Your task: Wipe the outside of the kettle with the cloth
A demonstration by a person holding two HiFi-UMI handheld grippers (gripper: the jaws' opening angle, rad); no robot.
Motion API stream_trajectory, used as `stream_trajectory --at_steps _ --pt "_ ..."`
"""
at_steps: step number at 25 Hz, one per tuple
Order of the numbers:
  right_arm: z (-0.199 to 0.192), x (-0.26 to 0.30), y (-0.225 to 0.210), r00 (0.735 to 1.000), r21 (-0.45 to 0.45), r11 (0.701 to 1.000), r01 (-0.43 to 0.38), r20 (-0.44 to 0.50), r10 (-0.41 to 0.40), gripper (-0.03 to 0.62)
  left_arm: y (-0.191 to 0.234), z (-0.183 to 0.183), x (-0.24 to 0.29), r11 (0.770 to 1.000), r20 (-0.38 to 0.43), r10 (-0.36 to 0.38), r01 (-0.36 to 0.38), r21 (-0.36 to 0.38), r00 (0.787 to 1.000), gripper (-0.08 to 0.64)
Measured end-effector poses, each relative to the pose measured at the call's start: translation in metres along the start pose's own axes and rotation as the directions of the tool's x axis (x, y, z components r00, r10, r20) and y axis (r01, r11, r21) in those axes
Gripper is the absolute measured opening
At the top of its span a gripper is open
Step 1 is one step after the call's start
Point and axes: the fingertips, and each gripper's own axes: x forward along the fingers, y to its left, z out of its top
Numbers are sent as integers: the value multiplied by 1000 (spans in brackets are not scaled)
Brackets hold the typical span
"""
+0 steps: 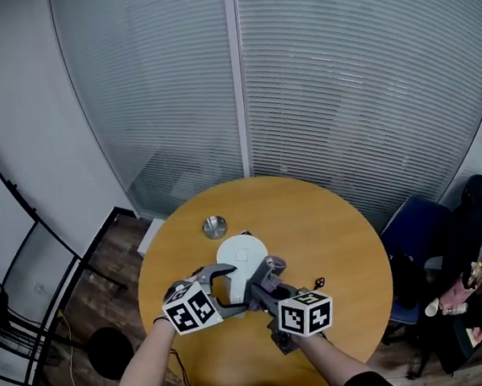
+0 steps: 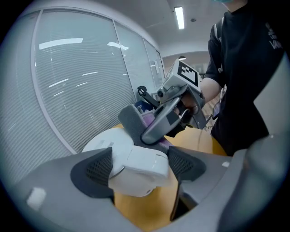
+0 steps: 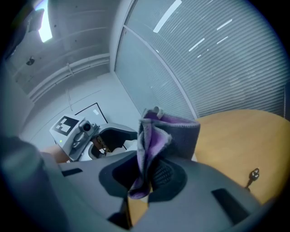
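Observation:
A white kettle [image 1: 241, 257] stands in the middle of the round wooden table [image 1: 329, 222]. My left gripper [image 1: 227, 286] reaches it from the near left and is open. In the left gripper view the kettle's white handle [image 2: 141, 168] lies between the wide pads [image 2: 97, 168]; I cannot tell whether they touch it. My right gripper [image 1: 272, 275] is at the kettle's near right side, shut on a folded grey and purple cloth [image 3: 159, 138]. The cloth [image 2: 134, 121] hangs beside the kettle's body. My right gripper [image 3: 145, 174] pinches its lower edge.
A small round metal lid [image 1: 214, 226] lies on the table beyond the kettle. A small key-like item [image 3: 253, 174] lies at the near right. A blue chair [image 1: 414, 230] stands right of the table, a black rack [image 1: 9, 253] at the left, and a blinded glass wall behind.

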Motion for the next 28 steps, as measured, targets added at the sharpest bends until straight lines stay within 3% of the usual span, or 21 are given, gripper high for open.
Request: stream_trajectory --at_steps 4,9,17,23,28 --pt "-17 5 -12 1000 20 999 27 -11 -27 41 1 3 -1 998 51 -7 10 -64 999 374" --pt "-64 21 -48 990 86 990 112 -101 -103 41 3 4 -1 996 92 39 -31 -88 995 374" --pt "-148 45 -102 936 183 949 257 -292 -197 41 3 8 3 986 112 116 -101 -130 987 374" --pt "-146 39 -105 932 172 952 254 -308 -193 41 4 10 5 979 91 167 -154 -133 982 374" --pt "-91 7 -104 958 90 968 235 -192 -215 41 3 9 7 972 69 207 -197 -129 976 374"
